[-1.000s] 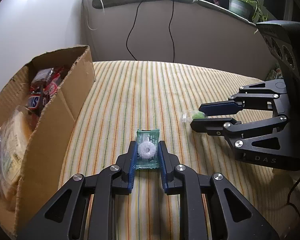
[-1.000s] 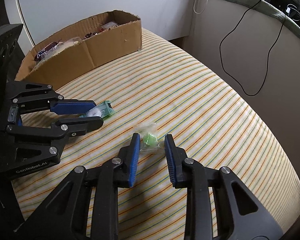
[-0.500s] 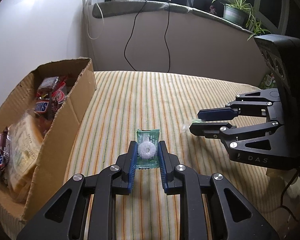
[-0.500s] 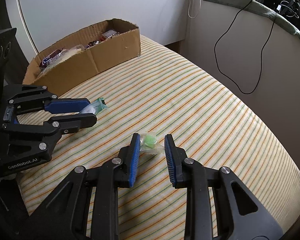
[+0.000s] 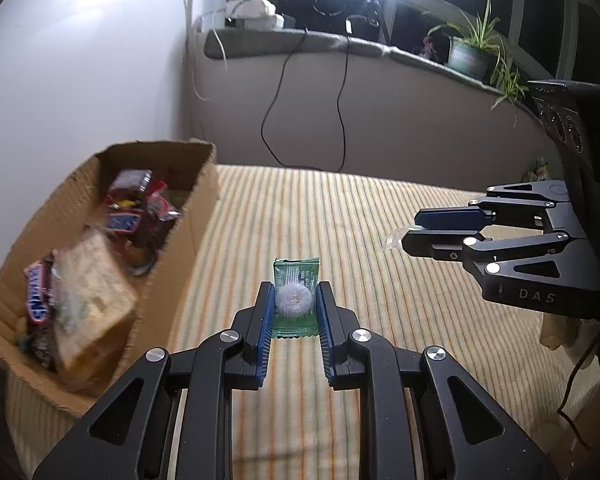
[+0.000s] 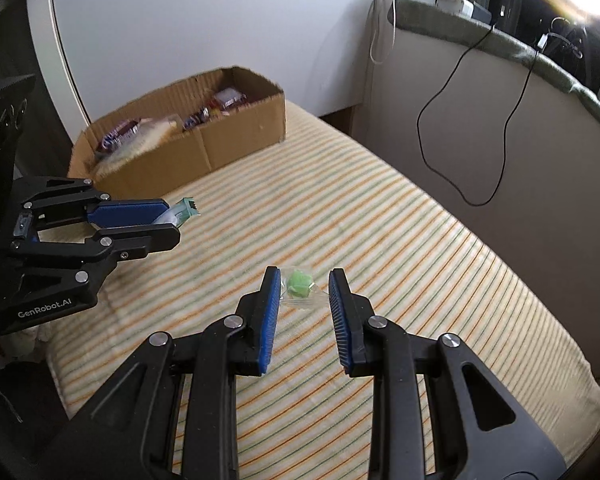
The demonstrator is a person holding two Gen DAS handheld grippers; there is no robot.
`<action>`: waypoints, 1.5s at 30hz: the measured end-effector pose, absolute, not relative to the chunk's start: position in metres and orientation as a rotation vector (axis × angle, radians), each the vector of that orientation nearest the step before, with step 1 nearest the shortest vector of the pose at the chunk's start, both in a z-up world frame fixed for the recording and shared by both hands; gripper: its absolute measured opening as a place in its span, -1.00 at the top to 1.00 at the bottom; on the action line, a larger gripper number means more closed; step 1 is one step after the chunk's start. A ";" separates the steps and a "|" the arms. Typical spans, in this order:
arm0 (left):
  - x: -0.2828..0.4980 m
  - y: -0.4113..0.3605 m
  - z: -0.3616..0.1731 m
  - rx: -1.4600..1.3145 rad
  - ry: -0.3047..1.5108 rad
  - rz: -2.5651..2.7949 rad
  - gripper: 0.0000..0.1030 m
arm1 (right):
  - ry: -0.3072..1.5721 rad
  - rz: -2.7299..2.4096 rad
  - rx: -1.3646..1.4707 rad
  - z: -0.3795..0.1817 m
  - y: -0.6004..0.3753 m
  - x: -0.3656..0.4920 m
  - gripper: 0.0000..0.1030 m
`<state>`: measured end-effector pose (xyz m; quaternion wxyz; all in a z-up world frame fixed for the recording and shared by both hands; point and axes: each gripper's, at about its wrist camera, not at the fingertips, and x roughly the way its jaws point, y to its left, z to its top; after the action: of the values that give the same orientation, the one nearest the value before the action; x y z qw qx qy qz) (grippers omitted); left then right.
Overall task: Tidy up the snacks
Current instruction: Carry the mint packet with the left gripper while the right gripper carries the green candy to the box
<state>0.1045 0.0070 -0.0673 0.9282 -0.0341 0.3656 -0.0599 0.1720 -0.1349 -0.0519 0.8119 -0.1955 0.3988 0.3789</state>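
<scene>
Two small sweets are off the striped cloth [image 6: 380, 216]: one green packet [image 5: 296, 300] with a white ring candy, pinched in the left gripper [image 5: 294, 304], and one clear-wrapped green candy [image 6: 300, 286] between the right gripper [image 6: 305, 292]'s fingers. Whether those pads touch the wrapper, I cannot tell. One cardboard box [image 5: 180, 272], holding several wrapped bars, stands at the cloth's left edge.

Left gripper [image 5: 293, 304] jaws clamp green candy packet [image 5: 295, 298]; cardboard box [image 5: 188, 264] left.
</scene>
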 end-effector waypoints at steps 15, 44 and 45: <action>0.088 0.063 -0.039 -0.098 0.664 -0.042 0.63 | 0.763 0.851 -0.441 -0.020 -0.082 0.165 0.50; 0.117 0.143 -0.051 -0.139 0.671 0.061 0.63 | 0.760 0.983 -0.449 -0.029 0.035 0.197 0.50; 0.119 0.144 -0.051 -0.139 0.673 0.061 0.63 | 0.762 0.984 -0.448 -0.031 0.037 0.200 0.50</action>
<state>0.1189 0.1437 -0.0512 0.9412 -0.0680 0.3297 0.0301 0.1996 0.0370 -0.0305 0.7893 -0.2081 0.3536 0.4568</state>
